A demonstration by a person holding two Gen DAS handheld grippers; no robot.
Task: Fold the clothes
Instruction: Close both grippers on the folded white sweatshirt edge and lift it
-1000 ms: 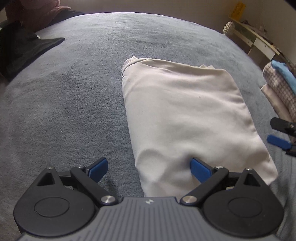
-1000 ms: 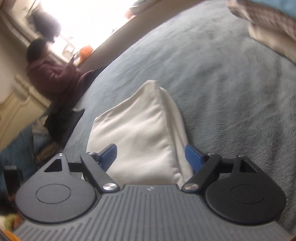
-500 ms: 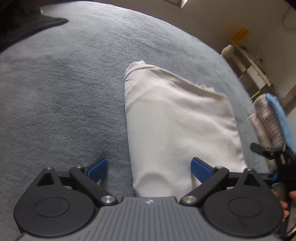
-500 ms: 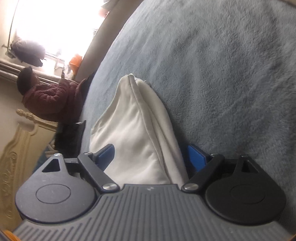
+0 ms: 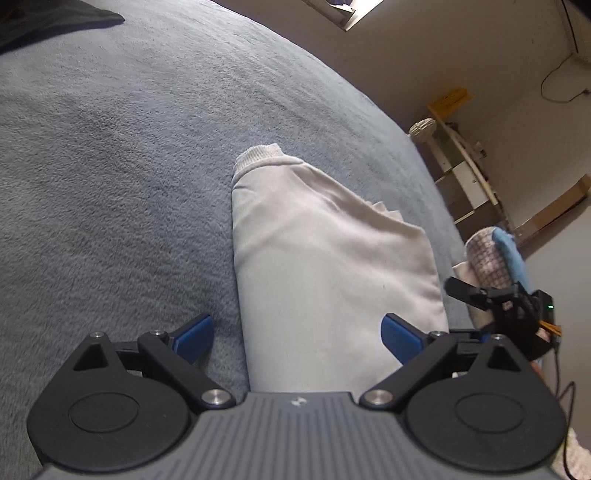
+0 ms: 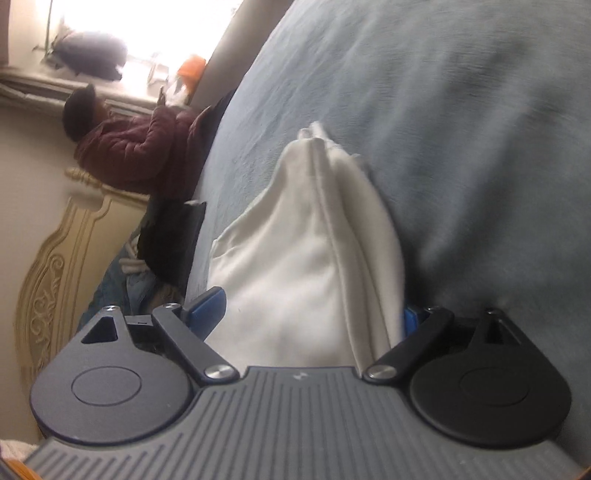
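A folded white sweatshirt (image 5: 325, 258) lies on the grey-blue blanket (image 5: 110, 184), its ribbed hem at the far end. My left gripper (image 5: 297, 332) is open low over the near end: its left finger is over bare blanket, its right finger over the cloth. My right gripper (image 6: 308, 312) is open at the sweatshirt's (image 6: 306, 240) other end, with the layered edge between its wide jaws. Its right fingertip is half hidden behind the folds. In the left wrist view the right gripper (image 5: 480, 295) shows at the garment's right side.
A stack of folded clothes (image 5: 491, 258), checked with a blue piece on top, sits at the bed's right. Dark clothing (image 5: 44, 22) lies at the far left corner. A person in a maroon jacket (image 6: 140, 147) sits past the bed near a carved headboard (image 6: 55, 277). Shelves (image 5: 461, 166) line the wall.
Both grippers have sunk and closed in on the sweatshirt's ends while rolling. The right gripper's jaws have widened a little, and its right finger now sits behind the cloth's edge.
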